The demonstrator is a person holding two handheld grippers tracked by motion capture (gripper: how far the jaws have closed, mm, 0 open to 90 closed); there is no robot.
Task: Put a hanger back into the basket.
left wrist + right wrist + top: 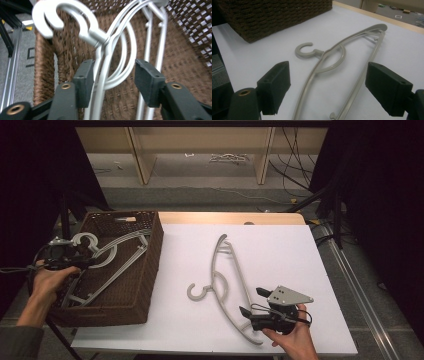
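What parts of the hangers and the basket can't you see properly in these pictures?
- High view: the basket wall and the left gripper cover the lower ends of the hangers in the basket, so their number is unclear.
- Left gripper view: those hangers' arms are cut off by the frame edges, and the hook is blurred.
- Right gripper view: the near end of the hanger on the table runs off the bottom edge.

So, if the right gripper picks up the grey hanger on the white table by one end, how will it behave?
The grey hanger looks like thin moulded plastic, so probably light and fairly stiff. Gripped at one end, its long arm would likely swing down. Its smooth surface may slip between the pads.
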